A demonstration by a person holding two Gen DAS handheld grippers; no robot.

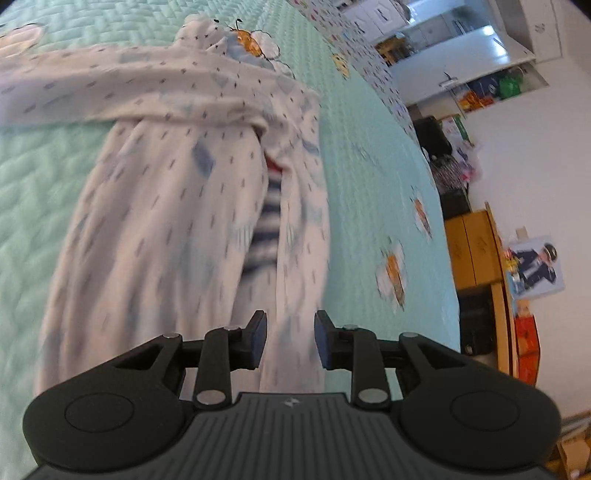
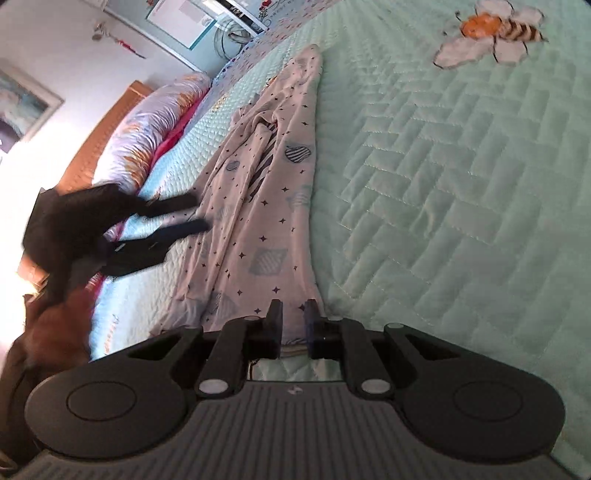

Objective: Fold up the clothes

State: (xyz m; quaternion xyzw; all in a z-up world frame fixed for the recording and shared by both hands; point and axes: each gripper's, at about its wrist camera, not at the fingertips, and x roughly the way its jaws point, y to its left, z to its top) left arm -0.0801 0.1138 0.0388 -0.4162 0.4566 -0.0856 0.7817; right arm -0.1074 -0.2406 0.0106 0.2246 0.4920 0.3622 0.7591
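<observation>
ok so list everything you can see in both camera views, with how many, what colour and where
pyjama garment: one, white with small dark marks and blue patches, lying spread on the bed, striped lining showing in its opening
bedspread: one, mint green, quilted, under the garment
bee and flower patches: several, orange and white, dotted over the bedspread
pillow: one, pale with orange print, at the headboard end
cardboard boxes: two or so, brown, by the wall past the bed
poster: one, pale blue, on the wall above the boxes
left tongs: black, open, hanging over the garment's near end
right tongs: black, narrowly parted around the garment's near edge; grip unclear
</observation>
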